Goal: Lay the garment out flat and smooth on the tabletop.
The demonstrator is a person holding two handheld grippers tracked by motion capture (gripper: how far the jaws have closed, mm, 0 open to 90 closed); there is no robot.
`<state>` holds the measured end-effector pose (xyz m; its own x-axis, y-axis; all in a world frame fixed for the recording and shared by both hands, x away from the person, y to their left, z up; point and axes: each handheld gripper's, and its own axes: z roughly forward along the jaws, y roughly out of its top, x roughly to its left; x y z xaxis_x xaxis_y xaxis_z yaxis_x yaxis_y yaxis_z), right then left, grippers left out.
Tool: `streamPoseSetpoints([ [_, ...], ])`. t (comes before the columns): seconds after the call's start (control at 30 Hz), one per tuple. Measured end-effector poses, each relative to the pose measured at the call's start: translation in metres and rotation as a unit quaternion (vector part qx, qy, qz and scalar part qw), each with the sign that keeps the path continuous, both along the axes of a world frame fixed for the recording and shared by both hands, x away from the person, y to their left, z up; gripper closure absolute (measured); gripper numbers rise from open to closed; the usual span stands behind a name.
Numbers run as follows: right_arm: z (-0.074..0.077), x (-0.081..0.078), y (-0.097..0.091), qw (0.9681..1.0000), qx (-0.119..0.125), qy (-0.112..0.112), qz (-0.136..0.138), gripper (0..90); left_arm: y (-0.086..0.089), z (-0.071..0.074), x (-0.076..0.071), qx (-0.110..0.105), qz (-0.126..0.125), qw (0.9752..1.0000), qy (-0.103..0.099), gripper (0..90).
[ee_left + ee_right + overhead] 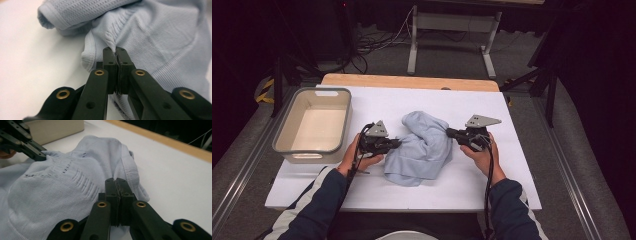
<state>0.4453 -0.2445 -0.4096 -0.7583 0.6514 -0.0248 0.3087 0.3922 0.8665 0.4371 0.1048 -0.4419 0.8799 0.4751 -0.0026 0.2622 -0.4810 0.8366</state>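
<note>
Two grippers sit on either side of one crumpled pale blue knit garment point(422, 147), which lies bunched near the middle of my white worktop point(512, 165). From the high view I see my left gripper point(396, 144) pressed against the garment's left edge and my right gripper point(451, 133) against its right edge, each held in a hand with a dark sleeve behind it.

Along my left gripper view, the left gripper's point(116, 51) jaws are drawn together with a thin fold of the garment point(160, 40) pinched between their tips, beside a ribbed hem; the fabric rises beyond and to the right of the jaws, and a rolled ribbed cuff point(56, 16) lies farther off.

Along my right gripper view, the right gripper's point(116, 181) jaws are likewise clamped together at the cloth point(62, 187), just beside a ribbed band; I take them to be nipping the fabric at the tips. The left gripper point(41, 155) shows at the far side, touching the garment.

One beige bin point(314, 125) with a grey rim stands on the worktop's left part, apart from the garment.
</note>
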Motion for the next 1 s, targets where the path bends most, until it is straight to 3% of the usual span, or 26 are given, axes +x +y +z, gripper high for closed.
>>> streamPoseSetpoints([
  [0.03, 0.003, -0.002, -0.001, 1.0000, 0.003, -0.008, -0.004, 88.8, 0.003, 0.005, -0.004, 0.002, 0.007, 0.9999, -0.015, 87.7],
  [0.07, 0.003, -0.002, -0.001, 1.0000, 0.003, -0.008, -0.004, 88.8, 0.003, 0.005, -0.004, 0.002, 0.007, 0.9999, -0.015, 87.7],
  [0.13, 0.011, -0.009, -0.003, 0.9994, 0.006, -0.032, -0.013, 88.9, 0.009, 0.016, -0.012, -0.002, 0.027, 0.9981, -0.055, 87.7],
  [0.27, 0.022, -0.020, -0.006, 0.9974, 0.005, -0.064, -0.033, 88.9, 0.021, 0.031, -0.023, -0.011, 0.046, 0.9954, -0.084, 87.7],
  [0.4, 0.025, -0.030, -0.010, 0.9965, 0.000, -0.068, -0.050, 88.9, 0.026, 0.028, -0.033, 0.002, 0.038, 0.9964, -0.075, 87.6],
  [0.53, 0.014, -0.043, -0.012, 0.9972, -0.026, -0.051, -0.047, 88.8, 0.019, 0.008, -0.052, 0.051, 0.013, 0.9966, -0.063, 87.5],
  [0.6, 0.003, -0.053, -0.013, 0.9971, -0.049, -0.041, -0.043, 88.7, 0.015, -0.002, -0.060, 0.064, 0.000, 0.9966, -0.051, 87.4],
  [0.63, 0.003, -0.053, -0.013, 0.9971, -0.049, -0.041, -0.043, 88.7, 0.015, -0.006, -0.063, 0.071, -0.005, 0.9964, -0.046, 87.4],
  [0.73, -0.010, -0.061, -0.013, 0.9967, -0.063, -0.031, -0.040, 88.4, 0.014, -0.013, -0.068, 0.074, -0.006, 0.9964, -0.041, 86.6],
  [0.8, -0.012, -0.062, -0.014, 0.9971, -0.059, -0.027, -0.040, 87.9, 0.015, -0.014, -0.069, 0.072, -0.003, 0.9965, -0.041, 85.7],
  [0.87, -0.016, -0.062, -0.013, 0.9966, -0.068, -0.025, -0.040, 85.6, 0.017, -0.014, -0.067, 0.054, 0.002, 0.9978, -0.038, 82.5],
  [0.93, -0.019, -0.060, -0.015, 0.9972, -0.055, -0.022, -0.046, 71.7, 0.020, -0.013, -0.065, 0.040, 0.016, 0.9983, -0.041, 72.6],
  [0.97, -0.022, -0.057, -0.017, 0.9978, -0.040, -0.004, -0.052, 60.6, 0.022, -0.012, -0.063, 0.035, 0.018, 0.9985, -0.037, 65.9],
  [1.0, -0.022, -0.057, -0.017, 0.9978, -0.040, -0.004, -0.052, 60.6, 0.022, -0.012, -0.063, 0.035, 0.018, 0.9985, -0.037, 60.9],
])
